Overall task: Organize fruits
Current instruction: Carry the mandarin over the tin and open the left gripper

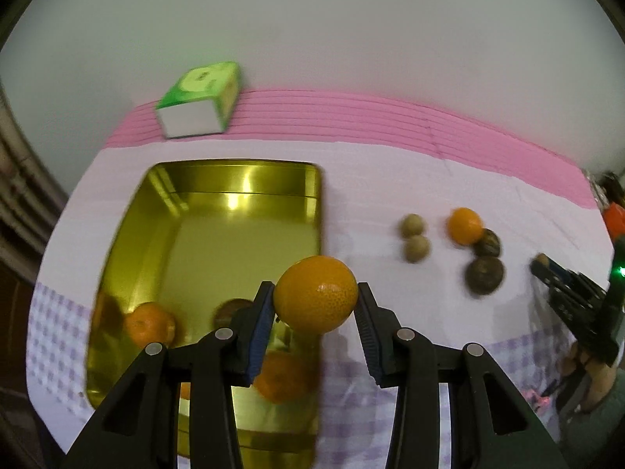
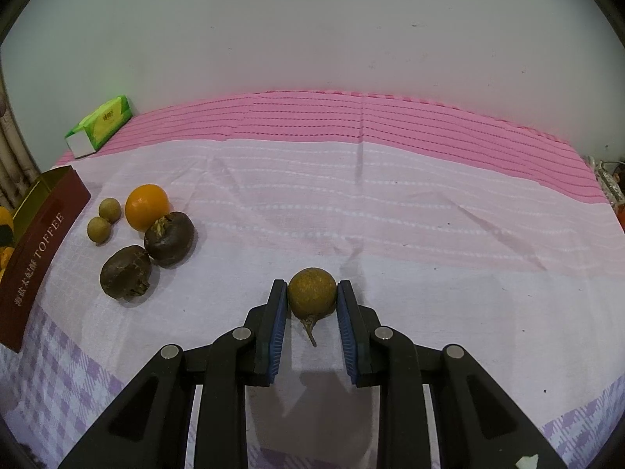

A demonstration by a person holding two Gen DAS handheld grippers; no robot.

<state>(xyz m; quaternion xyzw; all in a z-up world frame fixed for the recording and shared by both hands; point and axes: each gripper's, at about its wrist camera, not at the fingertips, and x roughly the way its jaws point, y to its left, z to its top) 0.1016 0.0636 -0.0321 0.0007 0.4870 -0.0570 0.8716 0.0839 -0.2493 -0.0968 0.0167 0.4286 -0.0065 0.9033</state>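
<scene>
My left gripper (image 1: 315,301) is shut on an orange (image 1: 315,293) and holds it above the right rim of a gold tin (image 1: 218,211). The tin holds several oranges (image 1: 150,326) and a dark fruit (image 1: 230,308). My right gripper (image 2: 312,297) is shut on a small brown longan (image 2: 312,291) with a stem, just above the cloth. On the cloth lie an orange (image 2: 147,206), two small longans (image 2: 102,219) and two dark brown fruits (image 2: 168,237). They also show in the left wrist view (image 1: 464,226).
A green tissue pack (image 2: 100,126) lies at the back left on the pink stripe of the cloth (image 2: 351,203). The tin's dark red side reads TOFFEE (image 2: 43,242). A wall stands behind the table. The right gripper shows at the right edge of the left wrist view (image 1: 566,293).
</scene>
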